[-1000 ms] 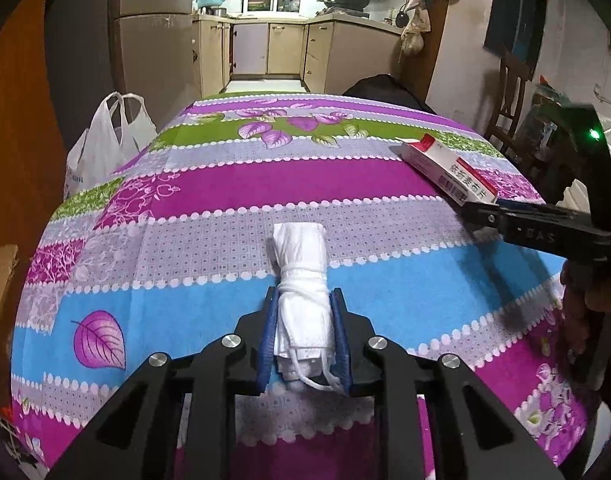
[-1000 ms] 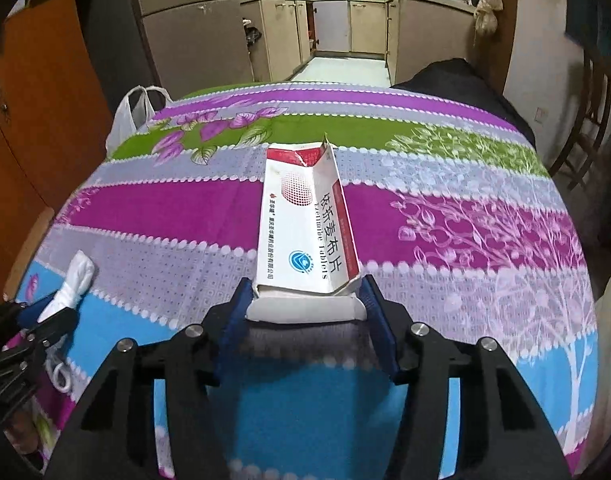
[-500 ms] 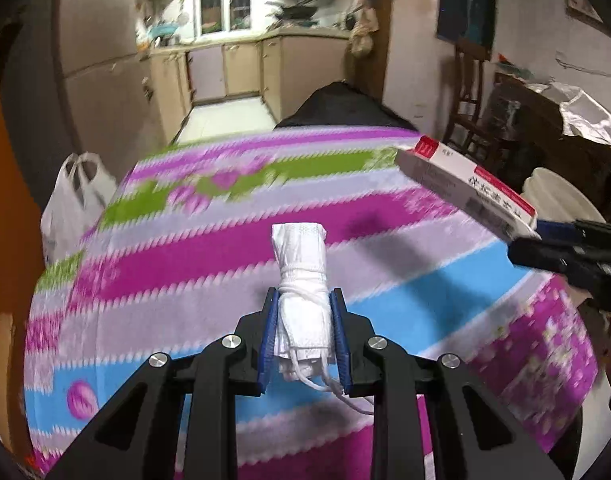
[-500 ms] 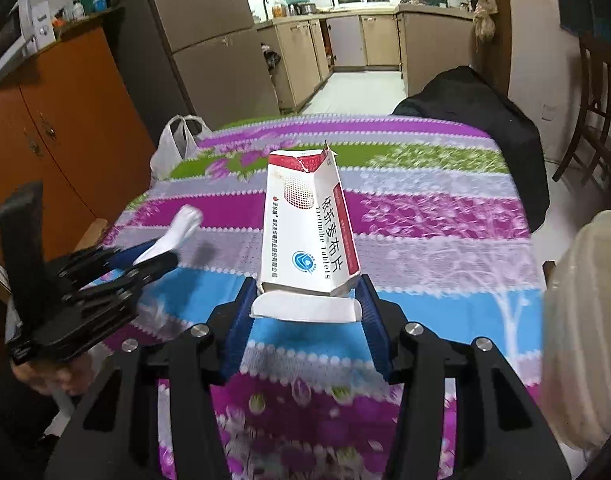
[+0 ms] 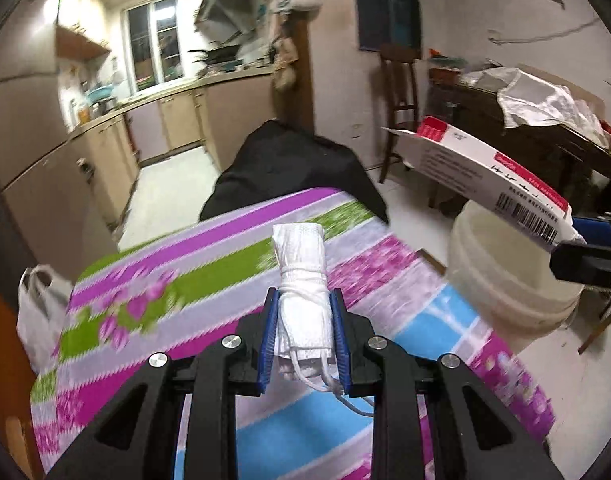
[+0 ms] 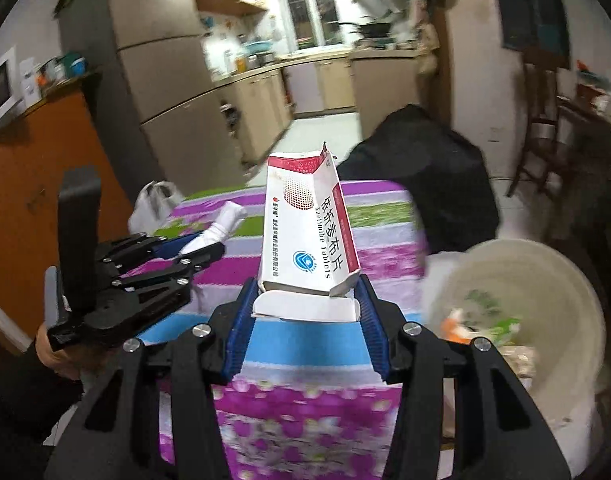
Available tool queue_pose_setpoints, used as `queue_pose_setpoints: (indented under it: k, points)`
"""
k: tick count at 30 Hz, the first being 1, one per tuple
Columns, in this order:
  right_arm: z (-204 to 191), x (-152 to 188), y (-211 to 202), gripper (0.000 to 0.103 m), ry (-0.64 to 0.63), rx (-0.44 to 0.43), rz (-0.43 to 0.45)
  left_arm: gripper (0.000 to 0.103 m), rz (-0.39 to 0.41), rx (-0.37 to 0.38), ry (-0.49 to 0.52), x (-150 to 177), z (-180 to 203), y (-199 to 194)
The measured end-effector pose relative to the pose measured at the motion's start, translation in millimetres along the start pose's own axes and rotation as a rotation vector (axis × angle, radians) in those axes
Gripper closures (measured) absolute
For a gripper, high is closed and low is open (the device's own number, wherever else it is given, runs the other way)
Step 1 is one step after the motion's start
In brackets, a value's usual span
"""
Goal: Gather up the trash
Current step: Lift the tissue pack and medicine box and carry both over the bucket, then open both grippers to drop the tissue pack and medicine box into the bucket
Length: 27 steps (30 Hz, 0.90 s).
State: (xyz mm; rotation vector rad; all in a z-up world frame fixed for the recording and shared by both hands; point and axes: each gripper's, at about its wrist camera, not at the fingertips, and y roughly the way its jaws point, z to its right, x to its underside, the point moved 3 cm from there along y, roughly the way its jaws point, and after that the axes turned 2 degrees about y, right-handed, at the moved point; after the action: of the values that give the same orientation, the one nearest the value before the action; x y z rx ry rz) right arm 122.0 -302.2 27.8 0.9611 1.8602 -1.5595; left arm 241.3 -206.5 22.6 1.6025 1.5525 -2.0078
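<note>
Rolled face mask (image 5: 302,280) clamped between left gripper (image 5: 304,344) pads, lifted clear above tablecloth (image 5: 209,276). Tablet box (image 6: 308,240) pinched at its open flap end by right gripper (image 6: 305,320), also airborne. Both likely carried toward white bucket (image 6: 553,280) beside table, already holding scraps.

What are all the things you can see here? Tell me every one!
rolled face mask: one, white, clamped in the left gripper, above the table
tablet box: one, white and red, end flap open, clamped in the right gripper
bucket: one, cream, on the floor beside the table, scraps inside
tablecloth: one, striped purple, green, blue, covering the table
plastic bag: one, white, by the table's far left side
dark cover: one, black, draped beyond the table's far end
wooden chair: one, brown, by the wall
left gripper: black with blue pads
right gripper: black with blue pads
</note>
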Motion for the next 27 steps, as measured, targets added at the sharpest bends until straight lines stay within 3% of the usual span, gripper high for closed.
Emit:
queue_pose_setpoints:
  k: [7,16,27]
  points:
    - [73,-4,-30,0.056,0.094,0.132,-0.023,0.077,0.019,0.047,0.126,-49,64,18]
    - [147,5,-52,0.056,0.195,0.263,-0.052,0.077,-0.001,0.1,0.243,-86,148,64]
    - [200,20,-55,0.056,0.284,0.332,-0.097,0.077,-0.091,0.288,0.346,-116,244,120]
